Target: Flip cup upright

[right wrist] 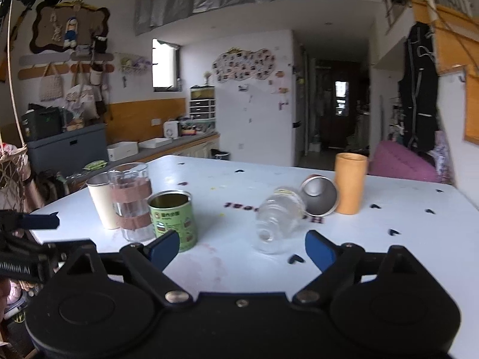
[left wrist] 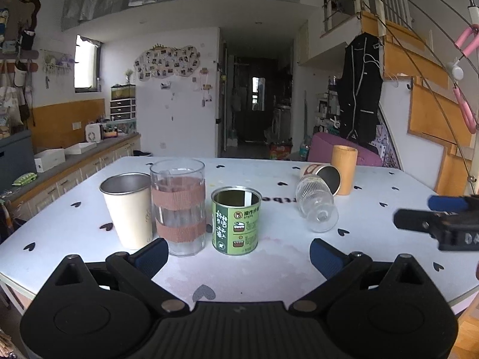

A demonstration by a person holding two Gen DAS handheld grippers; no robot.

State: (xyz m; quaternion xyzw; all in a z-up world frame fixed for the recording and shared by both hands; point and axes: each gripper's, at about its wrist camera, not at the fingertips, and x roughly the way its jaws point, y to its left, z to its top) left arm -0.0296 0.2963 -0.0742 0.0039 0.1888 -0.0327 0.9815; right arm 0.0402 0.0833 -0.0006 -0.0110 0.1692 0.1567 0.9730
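Note:
A metal-lined cup [left wrist: 324,177] lies on its side on the white table [left wrist: 269,263], mouth toward me, next to an upright orange tumbler [left wrist: 344,169]. It also shows in the right wrist view [right wrist: 318,195]. A clear plastic bottle [left wrist: 315,206] lies on its side in front of it, seen too in the right wrist view [right wrist: 277,218]. My left gripper [left wrist: 236,255] is open and empty, low over the table's near edge. My right gripper [right wrist: 242,246] is open and empty, just short of the bottle.
Three upright containers stand at the left: a cream steel cup [left wrist: 128,209], a glass with brown bands [left wrist: 179,206] and a green tin [left wrist: 235,220]. The orange tumbler also shows in the right wrist view [right wrist: 350,183]. A counter runs along the left wall.

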